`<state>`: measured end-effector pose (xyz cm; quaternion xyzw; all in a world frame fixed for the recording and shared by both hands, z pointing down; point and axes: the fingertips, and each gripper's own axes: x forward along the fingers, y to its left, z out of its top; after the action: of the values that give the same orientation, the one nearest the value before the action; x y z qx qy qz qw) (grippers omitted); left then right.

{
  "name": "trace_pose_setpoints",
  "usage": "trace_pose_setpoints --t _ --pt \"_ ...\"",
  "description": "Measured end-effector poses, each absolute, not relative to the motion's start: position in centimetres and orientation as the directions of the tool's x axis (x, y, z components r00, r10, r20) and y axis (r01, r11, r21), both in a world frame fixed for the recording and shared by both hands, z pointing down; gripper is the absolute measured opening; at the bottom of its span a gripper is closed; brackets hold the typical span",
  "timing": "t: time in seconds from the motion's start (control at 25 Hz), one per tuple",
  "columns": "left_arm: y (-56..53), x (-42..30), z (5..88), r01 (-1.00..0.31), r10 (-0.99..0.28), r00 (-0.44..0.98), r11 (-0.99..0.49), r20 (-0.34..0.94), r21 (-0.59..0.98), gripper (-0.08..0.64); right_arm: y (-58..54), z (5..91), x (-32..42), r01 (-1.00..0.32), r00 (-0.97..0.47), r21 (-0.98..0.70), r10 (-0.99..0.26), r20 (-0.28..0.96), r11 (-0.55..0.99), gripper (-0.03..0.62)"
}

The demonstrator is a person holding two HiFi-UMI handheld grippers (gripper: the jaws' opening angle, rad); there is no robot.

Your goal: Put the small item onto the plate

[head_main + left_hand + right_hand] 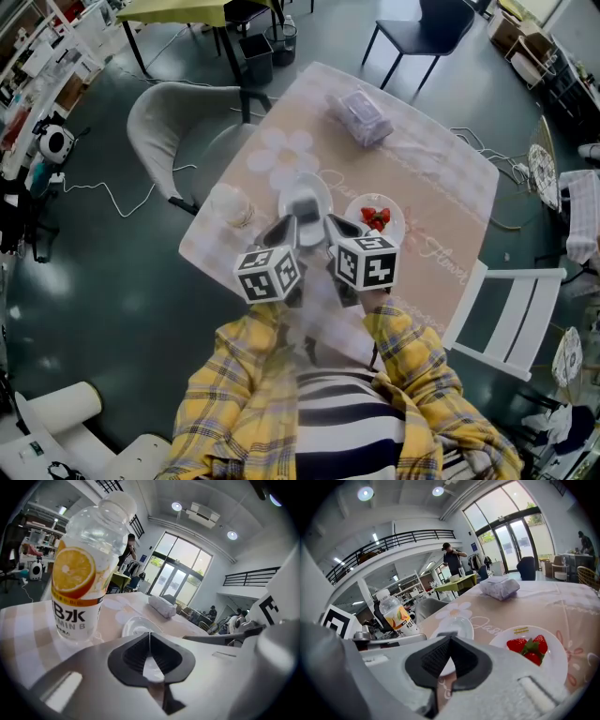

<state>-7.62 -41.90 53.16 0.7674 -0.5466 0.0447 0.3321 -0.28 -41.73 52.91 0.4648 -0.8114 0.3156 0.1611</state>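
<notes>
Two white plates sit mid-table. The empty plate [302, 199] [135, 625] [458, 626] lies just ahead of both grippers. The other plate [390, 230] [557, 667], to its right, holds red strawberries [375, 219] [529, 649]. My left gripper [282, 230] [150, 634] is shut with nothing between its pads, near the empty plate's near left rim. My right gripper [342, 227] [450, 639] is also shut and empty, between the two plates. The two grippers sit side by side, close together.
A clear drink bottle [230, 204] [84, 569] [396, 613] with an orange-slice label stands left of the empty plate. A wrapped tissue pack [359, 117] [161, 605] [500, 587] lies at the far side of the table. Chairs stand around the table [450, 197].
</notes>
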Motion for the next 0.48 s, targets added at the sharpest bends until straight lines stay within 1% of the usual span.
trace_pose_setpoints --t 0.08,0.48 --pt "-41.2 -7.2 52.9 -0.855 -0.799 0.428 -0.207 0.422 0.476 0.002 -41.4 52.6 -0.3 -0.854 -0.519 -0.354 -0.653 0.551 0.38 -0.003" --pt "-37.3 -6.2 51.0 -0.81 -0.776 0.51 -0.286 0.372 0.513 0.002 -39.1 51.3 0.8 -0.863 -0.503 -0.344 -0.682 0.53 0.369 -0.003"
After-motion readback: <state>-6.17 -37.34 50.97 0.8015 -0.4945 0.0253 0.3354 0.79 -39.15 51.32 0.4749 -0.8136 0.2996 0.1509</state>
